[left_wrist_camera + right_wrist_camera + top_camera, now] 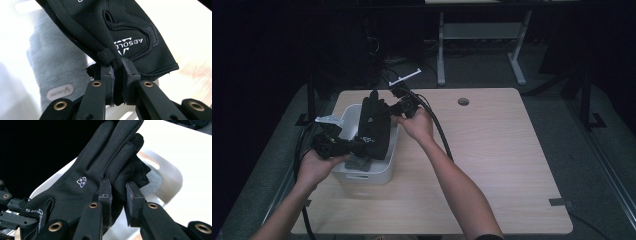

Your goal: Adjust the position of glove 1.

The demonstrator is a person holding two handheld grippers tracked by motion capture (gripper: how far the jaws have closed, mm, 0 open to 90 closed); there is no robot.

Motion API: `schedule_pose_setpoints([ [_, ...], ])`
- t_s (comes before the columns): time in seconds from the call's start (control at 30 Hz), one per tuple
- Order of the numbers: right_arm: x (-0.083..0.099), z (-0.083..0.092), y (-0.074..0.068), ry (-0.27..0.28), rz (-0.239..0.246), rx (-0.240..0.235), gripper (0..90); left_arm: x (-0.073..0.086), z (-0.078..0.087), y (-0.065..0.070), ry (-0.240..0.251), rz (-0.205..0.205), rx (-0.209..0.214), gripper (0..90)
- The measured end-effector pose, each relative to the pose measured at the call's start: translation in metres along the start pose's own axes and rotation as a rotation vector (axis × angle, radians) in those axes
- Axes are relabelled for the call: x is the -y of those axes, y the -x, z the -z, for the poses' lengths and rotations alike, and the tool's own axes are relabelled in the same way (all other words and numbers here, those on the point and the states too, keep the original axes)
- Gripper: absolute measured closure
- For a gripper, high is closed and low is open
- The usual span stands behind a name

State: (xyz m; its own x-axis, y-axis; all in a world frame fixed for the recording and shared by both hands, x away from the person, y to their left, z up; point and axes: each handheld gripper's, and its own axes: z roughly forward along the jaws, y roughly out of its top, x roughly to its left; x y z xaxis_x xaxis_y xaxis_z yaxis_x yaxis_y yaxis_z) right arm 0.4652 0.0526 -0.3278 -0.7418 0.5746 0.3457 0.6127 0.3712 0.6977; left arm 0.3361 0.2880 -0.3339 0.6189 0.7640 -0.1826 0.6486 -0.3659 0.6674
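— Two grippers share one black glove (pixel 374 125), stretched above the white bin (pixel 388 172) at the left of the tabletop (pixel 492 150). Which end does each hold?

— The left gripper (pixel 117 66) has its jaws clenched on the cuff end, next to the printed wrist tab; the lettering there is cut short by a fold, so the word cannot be read whole. The right gripper (pixel 118 187) has its jaws grasping the finger end, with a thumb or finger pinched between the pads.

— Does the glove touch the bin?

— From the high view it hangs over the opening, fingers pointing away from the person, but the dark fabric merges with both grippers, so its lower edge is hard to trace. Whether it rests on the rim cannot be told.

— Anything inside the bin?

— A grey fuzzy item (pixel 56 62) with a small oval label (pixel 60 92) lies under the glove. The label's writing is too blurred to read, and the glove covers most of the piece.

— And the hands?

— The left hand (pixel 314 167) sits at the bin's near left corner, the right hand (pixel 417 125) at its far right side. Black cable (pixel 439 132) trails from the right gripper across the tabletop.
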Motion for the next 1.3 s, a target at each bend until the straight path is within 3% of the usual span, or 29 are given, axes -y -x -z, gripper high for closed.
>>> schedule_pose_setpoints([
  [0.17, -0.003, -0.024, -0.006, -0.017, -0.001, -0.007, 77.1, 0.009, 0.002, -0.013, -0.018, 0.016, -0.016, 81.4],
  [0.6, -0.001, -0.067, -0.006, -0.063, -0.009, -0.016, 75.7, 0.031, -0.005, -0.040, -0.064, 0.079, -0.042, 80.9],
  [0.7, 0.002, -0.077, -0.005, -0.075, -0.016, -0.007, 72.7, 0.034, -0.009, -0.044, -0.079, 0.083, -0.057, 78.8],
  [0.73, 0.003, -0.081, -0.003, -0.086, -0.001, 0.020, 67.3, 0.035, -0.010, -0.045, -0.080, 0.088, -0.059, 75.5],
  [0.77, 0.003, -0.081, -0.003, -0.086, -0.001, 0.020, 67.3, 0.036, -0.010, -0.045, -0.083, 0.086, -0.064, 75.5],
  [0.87, 0.003, -0.081, 0.000, -0.089, -0.009, 0.043, 52.9, 0.038, -0.010, -0.047, -0.086, 0.095, -0.084, 63.7],
  [0.97, 0.001, -0.071, 0.005, -0.062, -0.014, 0.037, 46.7, 0.036, -0.007, -0.047, -0.066, 0.112, -0.094, 53.9],
  [1.3, 0.001, -0.039, 0.008, -0.033, -0.005, 0.026, 41.8, 0.025, 0.003, -0.035, -0.018, 0.081, -0.101, 48.8],
])
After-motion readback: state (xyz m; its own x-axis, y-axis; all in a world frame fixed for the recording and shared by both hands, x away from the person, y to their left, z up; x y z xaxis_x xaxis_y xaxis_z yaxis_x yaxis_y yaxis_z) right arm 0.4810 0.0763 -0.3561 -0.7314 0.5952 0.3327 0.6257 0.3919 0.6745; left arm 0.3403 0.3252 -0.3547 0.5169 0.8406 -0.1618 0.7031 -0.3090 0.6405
